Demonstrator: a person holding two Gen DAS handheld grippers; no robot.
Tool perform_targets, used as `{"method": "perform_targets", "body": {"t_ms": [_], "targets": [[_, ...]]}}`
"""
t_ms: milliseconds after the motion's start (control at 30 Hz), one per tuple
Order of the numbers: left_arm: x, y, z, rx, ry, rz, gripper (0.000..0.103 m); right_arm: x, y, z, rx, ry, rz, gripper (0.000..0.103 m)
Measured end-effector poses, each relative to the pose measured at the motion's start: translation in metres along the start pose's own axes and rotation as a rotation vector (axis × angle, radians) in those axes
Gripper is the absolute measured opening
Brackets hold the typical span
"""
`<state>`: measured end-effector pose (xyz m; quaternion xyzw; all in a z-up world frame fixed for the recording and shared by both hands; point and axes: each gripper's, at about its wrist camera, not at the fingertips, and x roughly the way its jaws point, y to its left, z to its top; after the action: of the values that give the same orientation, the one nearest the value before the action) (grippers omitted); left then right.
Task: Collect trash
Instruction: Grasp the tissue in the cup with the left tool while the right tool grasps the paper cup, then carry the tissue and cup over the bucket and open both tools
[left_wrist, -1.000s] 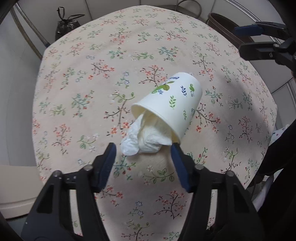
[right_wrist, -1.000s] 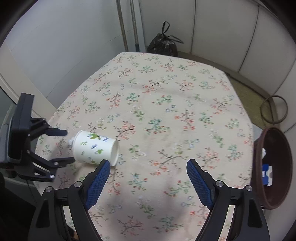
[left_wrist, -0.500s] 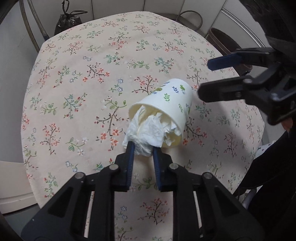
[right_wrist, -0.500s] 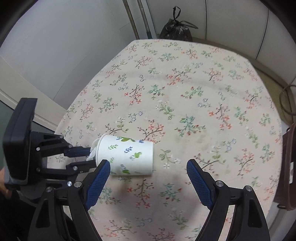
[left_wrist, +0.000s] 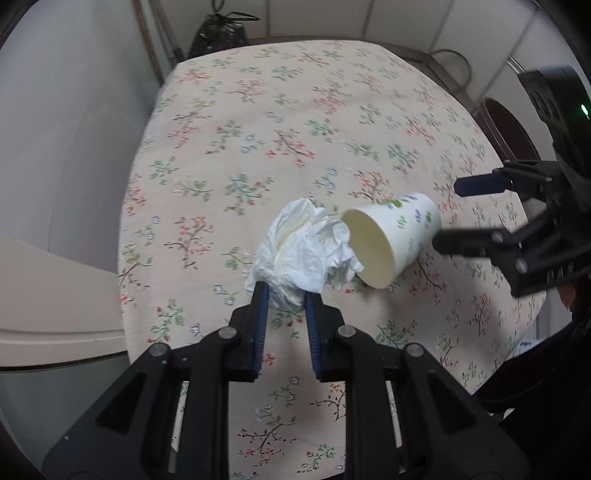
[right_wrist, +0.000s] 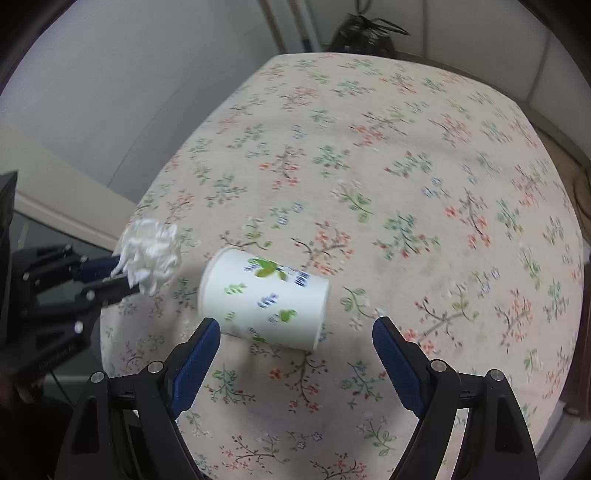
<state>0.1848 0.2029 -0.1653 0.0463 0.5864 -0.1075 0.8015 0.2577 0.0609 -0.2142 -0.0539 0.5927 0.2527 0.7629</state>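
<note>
Crumpled white tissue wad pinched in your left gripper, clear of the cup's mouth.

Nearest you, your left gripper's blue-padded jaws are clamped together on the near end of the wad, which is held just in front of the open rim of the white paper cup with green and blue leaf prints; one corner of the tissue reaches the rim. That cup lies on its side on the beige floral tablecloth, mouth towards your left gripper. In the right wrist view, your right gripper hangs over the cup with its jaws spread wide, one on either side and neither pressing on it. Farther back, a tied black plastic bag sits beyond the table's far edge by the wall, and a dark brown round bin stands off the right side.
</note>
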Motion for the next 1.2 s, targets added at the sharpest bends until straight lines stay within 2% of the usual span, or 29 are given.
{"method": "perform_targets", "body": {"t_ms": [67,167,267,400,600,733,867,1033,1200], "targets": [[-0.002,0.006,0.001,-0.035,-0.007,0.0,0.022,-0.001,0.013,0.004,-0.119,0.005,-0.004,0.086],[-0.004,0.01,0.001,-0.077,-0.006,0.002,0.022,0.0,0.044,-0.005,-0.458,0.001,-0.119,0.086],[-0.003,0.016,0.002,-0.111,0.004,0.005,0.022,0.011,0.059,-0.014,-0.631,0.014,-0.207,0.086],[0.004,0.023,0.001,-0.138,0.027,0.035,0.022,0.025,0.062,-0.007,-0.635,0.043,-0.16,0.086],[0.007,0.026,0.0,-0.149,0.034,0.044,0.022,0.054,0.068,-0.004,-0.668,0.085,-0.176,0.086],[0.009,0.028,0.0,-0.151,0.037,0.058,0.022,0.067,0.066,0.001,-0.647,0.098,-0.17,0.085],[0.011,0.03,0.0,-0.154,0.038,0.063,0.022,0.079,0.061,0.005,-0.62,0.109,-0.197,0.075],[0.007,0.024,0.001,-0.146,0.023,0.073,0.022,0.074,0.05,0.013,-0.54,0.078,-0.167,0.07],[-0.002,0.019,0.006,-0.143,-0.018,0.074,0.022,0.05,0.037,0.018,-0.47,0.035,-0.169,0.068]]}}
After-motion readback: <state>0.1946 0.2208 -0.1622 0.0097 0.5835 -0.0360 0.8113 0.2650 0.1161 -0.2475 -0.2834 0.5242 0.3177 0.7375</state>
